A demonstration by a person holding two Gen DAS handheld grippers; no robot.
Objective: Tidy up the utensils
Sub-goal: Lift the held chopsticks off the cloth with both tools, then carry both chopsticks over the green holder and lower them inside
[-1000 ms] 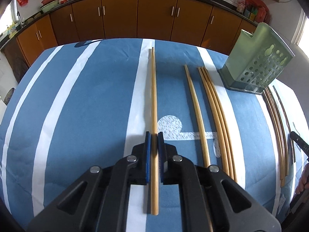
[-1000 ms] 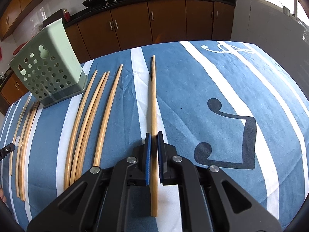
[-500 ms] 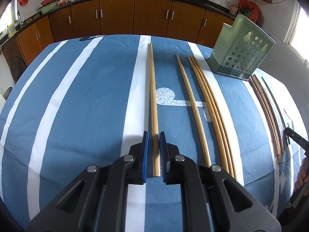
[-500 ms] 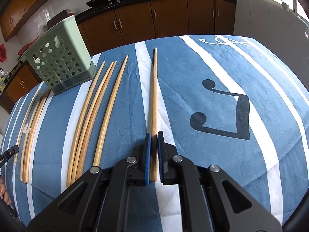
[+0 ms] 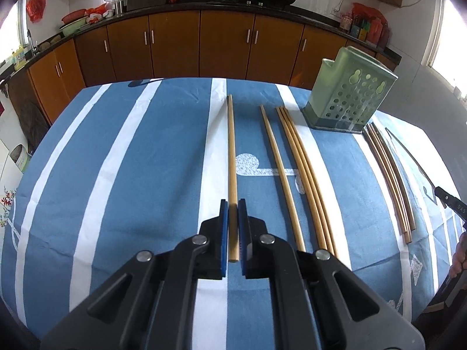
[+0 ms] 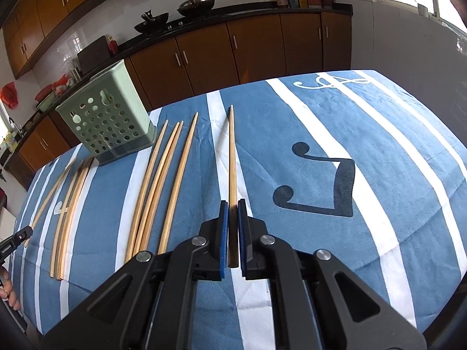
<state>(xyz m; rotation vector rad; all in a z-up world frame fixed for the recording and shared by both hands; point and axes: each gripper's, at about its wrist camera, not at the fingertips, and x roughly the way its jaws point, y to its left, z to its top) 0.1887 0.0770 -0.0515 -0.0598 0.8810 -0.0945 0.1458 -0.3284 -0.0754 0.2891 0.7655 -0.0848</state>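
Observation:
In the left wrist view my left gripper (image 5: 232, 204) is shut on one light wooden chopstick (image 5: 231, 151). The stick points away across the blue striped cloth, its near end between the blue pads. In the right wrist view my right gripper (image 6: 232, 204) is shut on another chopstick (image 6: 232, 157), whose far tip hangs a little above the cloth. A green perforated utensil holder (image 5: 347, 99) (image 6: 108, 122) stands upright between the two grippers at the far side. Loose chopsticks (image 5: 306, 175) (image 6: 157, 189) lie side by side in front of it.
A darker bundle of chopsticks (image 5: 388, 175) (image 6: 70, 204) lies beside the holder. The other gripper's tip shows at each view's edge (image 5: 449, 201) (image 6: 14, 237), with a hand (image 5: 459, 256) behind it. The table edge and brown kitchen cabinets (image 5: 224, 43) lie beyond.
Both grippers have risen and pulled back with their chopsticks, so more of the cabinets shows. Each chopstick's near end now sits further forward between the pads.

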